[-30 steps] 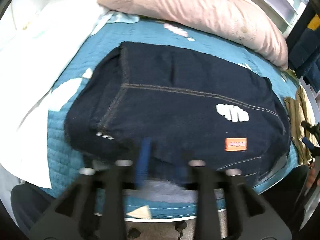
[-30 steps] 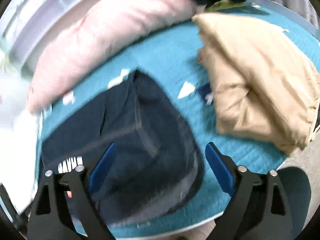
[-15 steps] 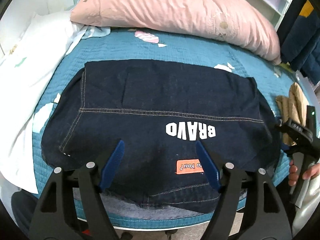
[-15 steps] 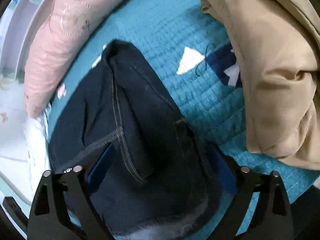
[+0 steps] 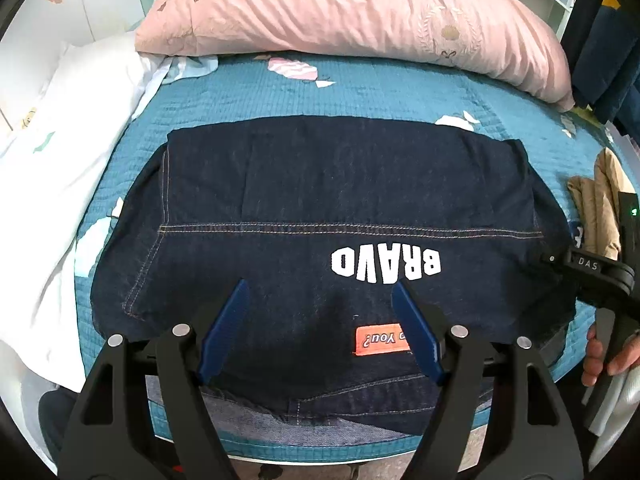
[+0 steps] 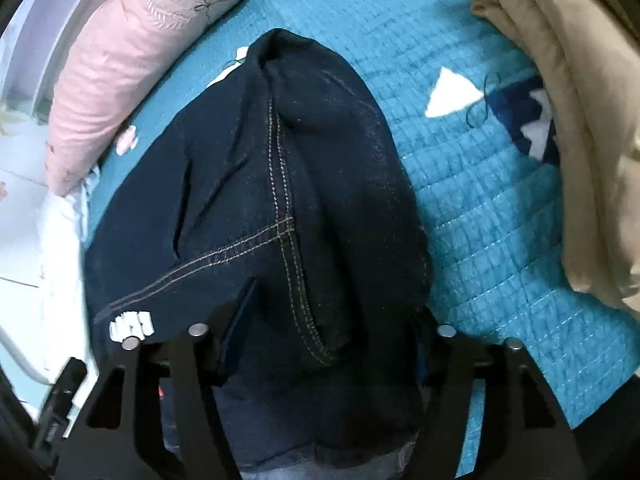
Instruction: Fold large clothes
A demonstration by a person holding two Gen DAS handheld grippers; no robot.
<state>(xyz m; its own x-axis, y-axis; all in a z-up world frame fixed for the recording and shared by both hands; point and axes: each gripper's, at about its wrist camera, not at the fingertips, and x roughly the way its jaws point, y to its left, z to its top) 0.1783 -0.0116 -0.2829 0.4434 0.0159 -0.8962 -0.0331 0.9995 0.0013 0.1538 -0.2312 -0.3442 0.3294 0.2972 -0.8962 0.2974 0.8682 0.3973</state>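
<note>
Since a moment ago, the left claw has drawn back and hangs spread above the near edge of the folded denim jacket, gripping nothing. That jacket lies flat on the teal quilted bed, below the pink pillow. At its right end, the right claw straddles the denim fold, blades spread. Folded tan trousers lie further right.

Dark navy denim showing white lettering and an orange patch, lying against teal quilt, pink pillow.
</note>
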